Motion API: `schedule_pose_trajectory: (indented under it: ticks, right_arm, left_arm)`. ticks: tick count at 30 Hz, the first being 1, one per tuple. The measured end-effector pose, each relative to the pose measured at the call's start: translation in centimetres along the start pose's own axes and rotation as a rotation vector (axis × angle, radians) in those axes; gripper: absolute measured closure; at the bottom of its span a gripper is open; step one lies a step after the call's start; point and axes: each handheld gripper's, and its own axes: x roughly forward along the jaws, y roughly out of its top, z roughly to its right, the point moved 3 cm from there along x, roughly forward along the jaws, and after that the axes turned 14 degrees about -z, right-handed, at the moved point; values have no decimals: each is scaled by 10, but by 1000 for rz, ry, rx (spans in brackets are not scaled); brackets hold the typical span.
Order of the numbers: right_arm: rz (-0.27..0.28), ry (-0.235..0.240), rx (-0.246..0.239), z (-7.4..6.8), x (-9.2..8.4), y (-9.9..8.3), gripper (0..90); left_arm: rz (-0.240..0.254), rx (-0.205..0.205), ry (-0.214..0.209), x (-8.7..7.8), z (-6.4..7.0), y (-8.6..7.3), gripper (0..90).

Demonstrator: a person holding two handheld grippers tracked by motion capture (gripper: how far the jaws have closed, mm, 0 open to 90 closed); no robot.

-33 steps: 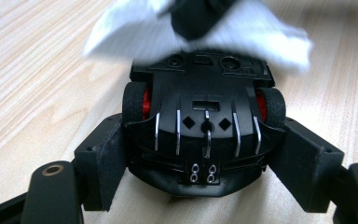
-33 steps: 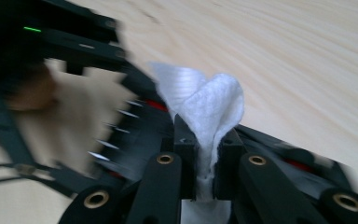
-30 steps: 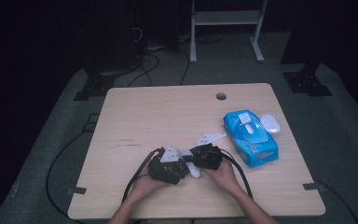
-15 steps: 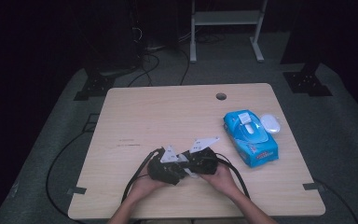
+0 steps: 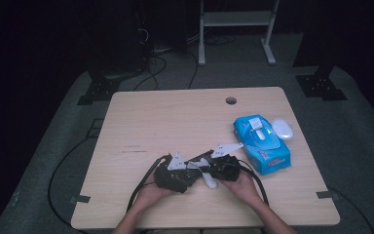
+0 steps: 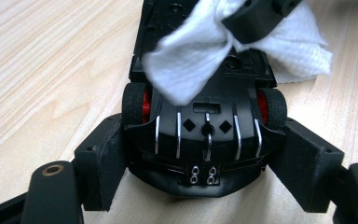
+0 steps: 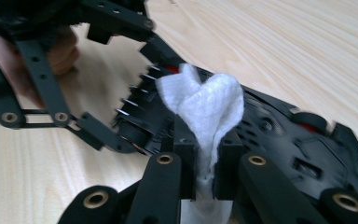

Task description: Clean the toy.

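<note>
- The left gripper (image 6: 207, 186) was clamped on the two sides of a black toy car (image 6: 205, 140), which lay upside down with its underside and red-hubbed wheels showing.
- In the high view, the toy car (image 5: 195, 168) sat at the near middle of the table (image 5: 175, 122), between the left gripper (image 5: 175, 175) and the right gripper (image 5: 221, 168).
- The right gripper (image 7: 207, 163) had its jaws pressed together on a folded white wipe (image 7: 209, 112), pinching it.
- The wipe (image 6: 191, 60) rested against the underside of the toy car (image 7: 279, 135).
- The left hand (image 5: 148, 192) and the right hand (image 5: 246, 187) came in from the near edge of the table.
- The table was light wood with a visible grain and a round hole (image 5: 231, 100) near its far edge.
- A blue pack of wipes (image 5: 262, 144) lay on the right part of the table, with a white oval object (image 5: 282, 129) just beside it.
- The table stood on grey carpet (image 5: 68, 146) in a dark room.
- Cables (image 5: 63, 165) ran across the floor on the left.
- A white metal stand (image 5: 236, 24) stood beyond the far edge.
</note>
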Motion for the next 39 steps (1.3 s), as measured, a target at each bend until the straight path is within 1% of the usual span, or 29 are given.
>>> schedule_pose_trajectory:
  ticks: [2,3,5,7,9,10,13,14,19,20,21,25,27,30,32,33,34,35,38,39]
  right_arm:
    - [-3,-19,4,3,-1,0,822]
    - [-7,-32,14,8,-3,-1,822]
    - [-15,-55,52,20,-7,-7,822]
    - [-20,-83,75,31,-12,-13,822]
    - [-22,-84,103,38,-15,-18,822]
    - [-20,-83,108,39,-15,-20,822]
    - [-18,-77,110,38,-15,-21,822]
    - [-21,-78,93,34,-14,-20,822]
    - [-24,-62,79,28,-13,-19,822]
    - [-26,-55,79,27,-13,-19,822]
    - [-30,-50,78,26,-13,-18,822]
    - [-35,-25,68,21,-11,-16,821]
    - [-35,-18,64,19,-10,-16,821]
    - [-34,-3,63,17,-10,-16,821]
    - [-33,16,70,17,-10,-15,821]
    - [-30,30,78,16,-9,-14,822]
    - [-20,41,79,15,-9,-12,822]
    - [-16,56,75,13,-7,-8,822]
    - [-8,75,46,3,2,6,822]
    - [-3,82,36,1,5,11,821]
  left_arm:
    - [4,0,0,0,0,0,242]
    - [5,1,1,0,0,0,242]
    - [5,1,-1,0,0,-1,242]
    - [5,5,0,-1,0,-1,242]
    - [6,5,0,-1,0,-1,242]
    - [6,4,0,-1,0,-1,242]
    - [4,6,-2,-1,-1,0,242]
    - [6,4,-5,-2,-1,0,242]
    - [12,-8,-14,-2,-2,0,238]
    - [11,-13,-18,-2,-2,1,236]
    - [12,-27,-24,-2,-3,1,229]
    - [13,-50,-25,-2,-5,1,188]
    - [10,-47,-19,-2,-5,1,185]
    - [6,-30,-13,-2,-4,1,193]
    - [1,-10,-5,-2,-3,1,204]
    - [3,5,-9,-2,-3,0,227]
    - [11,3,-12,-2,-2,0,243]
    - [6,8,-10,-2,-2,1,243]
    - [-1,17,-9,-2,-2,0,244]
    - [6,11,-10,-2,-1,0,244]
